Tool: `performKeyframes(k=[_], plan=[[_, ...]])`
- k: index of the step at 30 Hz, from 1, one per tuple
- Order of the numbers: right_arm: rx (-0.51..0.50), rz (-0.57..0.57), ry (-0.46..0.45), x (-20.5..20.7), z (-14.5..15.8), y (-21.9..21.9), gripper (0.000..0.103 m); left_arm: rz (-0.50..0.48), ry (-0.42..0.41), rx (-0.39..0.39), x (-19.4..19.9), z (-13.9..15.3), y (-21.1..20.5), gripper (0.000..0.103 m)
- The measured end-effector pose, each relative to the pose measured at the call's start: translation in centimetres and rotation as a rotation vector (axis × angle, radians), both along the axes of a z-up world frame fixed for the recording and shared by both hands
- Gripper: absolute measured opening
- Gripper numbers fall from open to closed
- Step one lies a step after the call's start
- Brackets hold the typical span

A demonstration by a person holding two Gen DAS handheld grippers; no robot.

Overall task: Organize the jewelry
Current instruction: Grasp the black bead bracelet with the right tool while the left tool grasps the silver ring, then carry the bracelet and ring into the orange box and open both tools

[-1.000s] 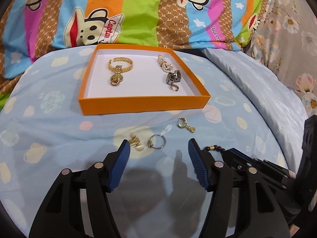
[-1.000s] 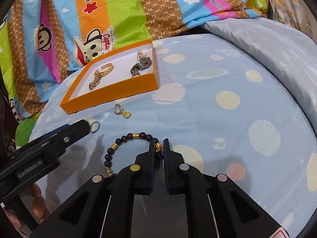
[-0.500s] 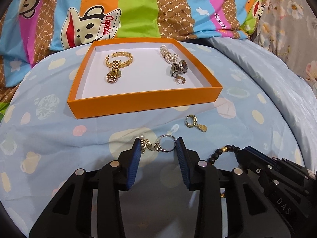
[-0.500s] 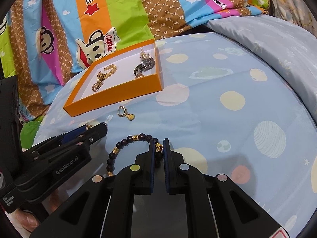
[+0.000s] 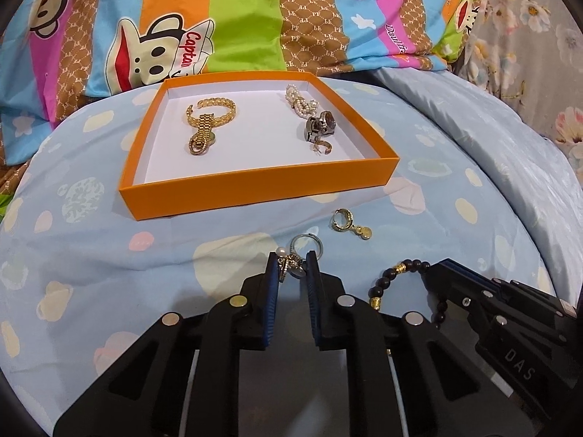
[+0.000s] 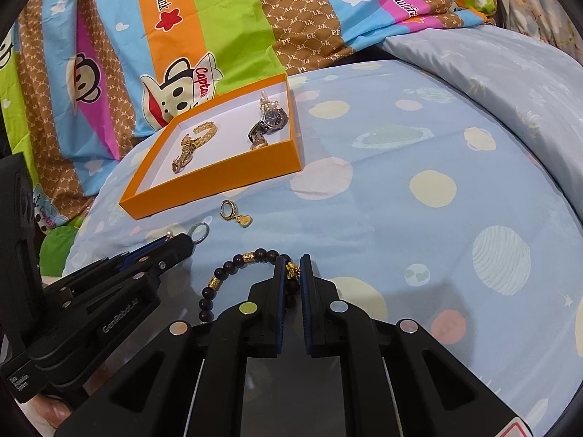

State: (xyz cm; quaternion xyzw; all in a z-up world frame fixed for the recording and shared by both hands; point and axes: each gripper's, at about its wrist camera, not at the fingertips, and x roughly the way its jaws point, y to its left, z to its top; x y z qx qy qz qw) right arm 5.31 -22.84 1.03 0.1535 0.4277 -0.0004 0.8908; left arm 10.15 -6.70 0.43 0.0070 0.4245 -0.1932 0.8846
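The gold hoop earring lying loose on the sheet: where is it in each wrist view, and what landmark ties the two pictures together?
Left wrist view: the earring lies right of centre, below the orange box's near wall, beyond the right fingertip.
Right wrist view: the earring lies left of centre, just below the box's near wall, above the bead bracelet.
Shared landmark: the orange box.

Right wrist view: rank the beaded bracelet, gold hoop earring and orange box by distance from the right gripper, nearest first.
1. Beaded bracelet: clamped in the right gripper, trailing to its left.
2. Gold hoop earring: on the blue sheet, ahead and left.
3. Orange box: farthest, behind the earring, at the striped bedding.
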Motion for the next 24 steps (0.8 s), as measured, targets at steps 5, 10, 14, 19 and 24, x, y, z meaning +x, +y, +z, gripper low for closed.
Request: performKeyframes(k=[5, 10, 14, 19, 24], plan=[[0.006, 0.002, -0.004, 0.0, 0.1, 0.0, 0.008, -0.004, -0.017, -0.01, -1.5, 0.5, 1.1, 0.014], [0.008, 0.008, -0.004, 0.0, 0.1, 0.1, 0.008, -0.003, -0.02, -0.033, -2.4, 1.1, 1.8, 0.014], [0.009, 0.007, -0.004, 0.0, 0.1, 0.1, 0.008, -0.015, -0.046, -0.025, -2.5, 1.8, 1.6, 0.015], [0.011, 0.005, -0.005, 0.0, 0.0, 0.0, 0.008, -0.003, -0.02, -0.018, -2.3, 1.1, 1.6, 0.015], [0.013, 0.007, -0.003, 0.1, 0.0, 0.0, 0.008, 0.049, -0.031, -0.034, -2.1, 1.3, 2.4, 0.038]])
